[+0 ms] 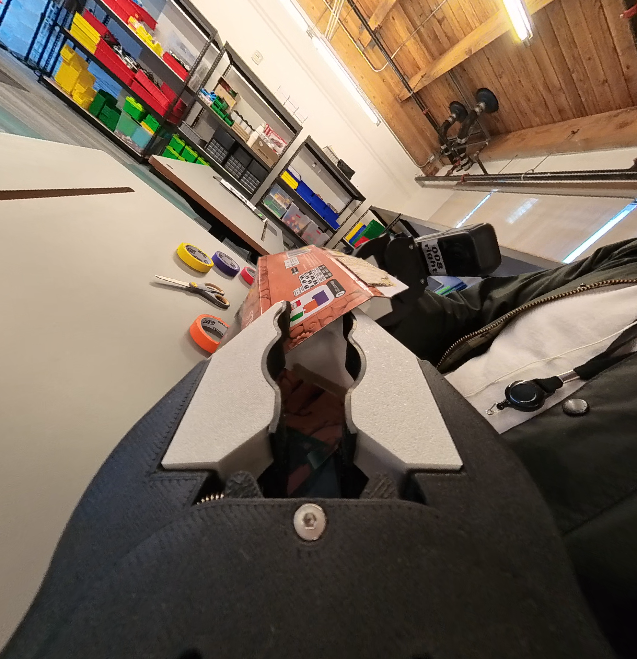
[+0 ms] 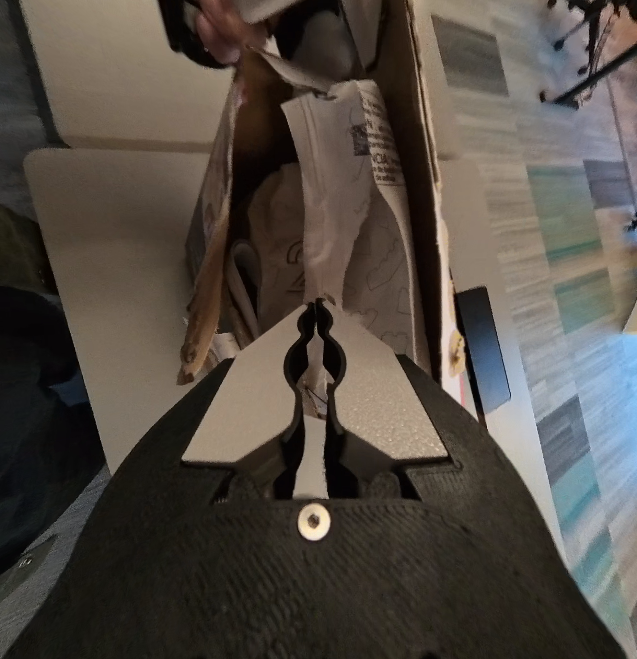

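My left gripper [image 1: 317, 313] is shut on the edge of an orange printed cardboard box [image 1: 310, 278] and holds it above the white table [image 1: 60, 321]. The right gripper's black body [image 1: 452, 249] shows behind the box's far end. In the right wrist view the box [image 2: 420, 178] is open, with a torn flap [image 2: 210, 271] hanging at the left. My right gripper [image 2: 316, 306] is shut on a white printed paper bag [image 2: 338, 199] that reaches out of the box. More white bags [image 2: 381, 285] lie inside. A hand [image 2: 220, 35] shows blurred at the top.
Yellow [image 1: 194, 256], purple [image 1: 225, 263], red [image 1: 247, 275] and orange [image 1: 206, 331] tape rolls and scissors [image 1: 196, 285] lie on the table. Shelves of coloured bins [image 1: 131, 82] stand behind. A person's dark jacket [image 1: 559, 356] is close on the right. Spacing between my two grippers at the tips: around 10 cm.
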